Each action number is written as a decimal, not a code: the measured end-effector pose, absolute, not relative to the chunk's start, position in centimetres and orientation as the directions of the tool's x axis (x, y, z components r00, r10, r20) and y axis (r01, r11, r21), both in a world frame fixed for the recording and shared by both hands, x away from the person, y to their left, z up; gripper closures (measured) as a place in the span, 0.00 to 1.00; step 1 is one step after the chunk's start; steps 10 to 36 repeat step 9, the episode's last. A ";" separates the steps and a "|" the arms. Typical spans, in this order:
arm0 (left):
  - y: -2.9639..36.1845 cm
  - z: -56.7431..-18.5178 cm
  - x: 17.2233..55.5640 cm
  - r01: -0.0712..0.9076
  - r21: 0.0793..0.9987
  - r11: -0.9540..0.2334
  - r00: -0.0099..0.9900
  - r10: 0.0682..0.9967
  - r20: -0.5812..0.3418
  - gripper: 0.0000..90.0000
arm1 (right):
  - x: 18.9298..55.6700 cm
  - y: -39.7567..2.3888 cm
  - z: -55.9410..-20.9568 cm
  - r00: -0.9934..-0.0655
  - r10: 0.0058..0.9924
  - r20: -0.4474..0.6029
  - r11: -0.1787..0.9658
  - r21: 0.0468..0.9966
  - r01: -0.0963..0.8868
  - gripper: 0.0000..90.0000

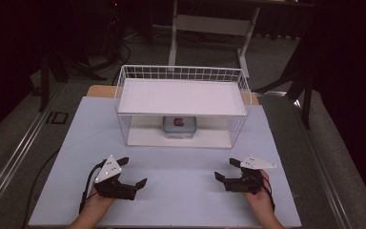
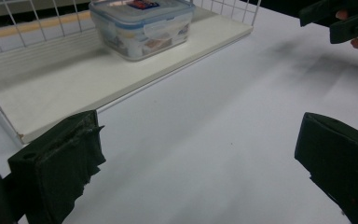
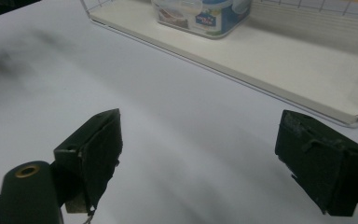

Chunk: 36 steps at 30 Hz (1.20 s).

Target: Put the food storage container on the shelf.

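Observation:
A clear plastic food box (image 1: 179, 127) with a blue-edged lid stands on the lower shelf of a white wire rack (image 1: 124, 90) at the back of the table. The same food box (image 2: 142, 25) appears at the top of the left gripper view and the food box (image 3: 200, 15) at the top of the right gripper view. My left gripper (image 1: 132, 172) rests low at the front left, jaws wide apart, holding nothing. My right gripper (image 1: 225, 169) rests at the front right, also open and holding nothing. Both point toward the rack.
The rack has a flat white upper shelf (image 1: 181, 97) over the box and a white base board (image 2: 74, 79). The pale table top (image 1: 181, 167) stretches between the grippers and the rack. Table legs and dark stands are on the floor behind.

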<state>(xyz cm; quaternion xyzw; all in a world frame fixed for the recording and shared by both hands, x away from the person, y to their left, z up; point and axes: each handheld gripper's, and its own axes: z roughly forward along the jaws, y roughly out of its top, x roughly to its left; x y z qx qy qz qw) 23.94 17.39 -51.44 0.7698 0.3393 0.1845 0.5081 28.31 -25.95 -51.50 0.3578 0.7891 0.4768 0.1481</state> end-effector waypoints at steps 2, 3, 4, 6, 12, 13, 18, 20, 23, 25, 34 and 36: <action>17.4 -51.4 23.9 0.337 0.908 -0.249 0.706 0.704 -0.069 0.02 | 28.4 -26.0 -51.5 -0.700 0.708 0.094 0.299 0.858 0.418 0.16; 17.4 -51.4 23.9 0.340 0.907 -0.250 0.706 0.705 -0.070 0.02 | 28.4 -26.1 -51.6 -0.700 0.708 0.093 0.299 0.858 0.417 0.16; 17.4 -51.4 23.9 0.341 0.907 -0.246 0.706 0.705 -0.074 0.02 | 28.4 -26.1 -51.6 -0.700 0.708 0.091 0.300 0.858 0.416 0.17; 17.4 -51.4 23.9 0.346 0.907 -0.241 0.705 0.705 -0.082 0.02 | 28.4 -26.1 -51.6 -0.700 0.709 0.090 0.301 0.859 0.415 0.17; 17.5 -51.5 24.0 0.349 0.906 -0.238 0.706 0.703 -0.087 0.02 | 28.5 -26.1 -51.6 -0.702 0.707 0.085 0.304 0.860 0.409 0.17; 17.5 -51.5 24.0 0.349 0.906 -0.238 0.706 0.703 -0.087 0.02 | 28.5 -26.1 -51.6 -0.702 0.707 0.085 0.304 0.860 0.409 0.17; 17.5 -51.5 24.0 0.349 0.906 -0.238 0.706 0.703 -0.087 0.02 | 28.5 -26.1 -51.6 -0.702 0.707 0.085 0.304 0.860 0.409 0.17; 17.5 -51.5 24.0 0.349 0.906 -0.238 0.706 0.703 -0.087 0.02 | 28.5 -26.1 -51.6 -0.702 0.707 0.085 0.304 0.860 0.409 0.17; 17.5 -51.5 24.0 0.349 0.906 -0.238 0.706 0.703 -0.087 0.02 | 28.5 -26.1 -51.6 -0.702 0.707 0.085 0.304 0.860 0.409 0.17; 17.5 -51.5 24.0 0.349 0.906 -0.238 0.706 0.703 -0.087 0.02 | 28.5 -26.1 -51.6 -0.702 0.707 0.085 0.304 0.860 0.409 0.17; 17.5 -51.5 24.0 0.349 0.906 -0.238 0.706 0.703 -0.087 0.02 | 28.5 -26.1 -51.6 -0.702 0.707 0.085 0.304 0.860 0.409 0.17; 17.5 -51.5 24.0 0.349 0.906 -0.238 0.706 0.703 -0.087 0.02 | 28.5 -26.1 -51.6 -0.702 0.707 0.085 0.304 0.860 0.409 0.17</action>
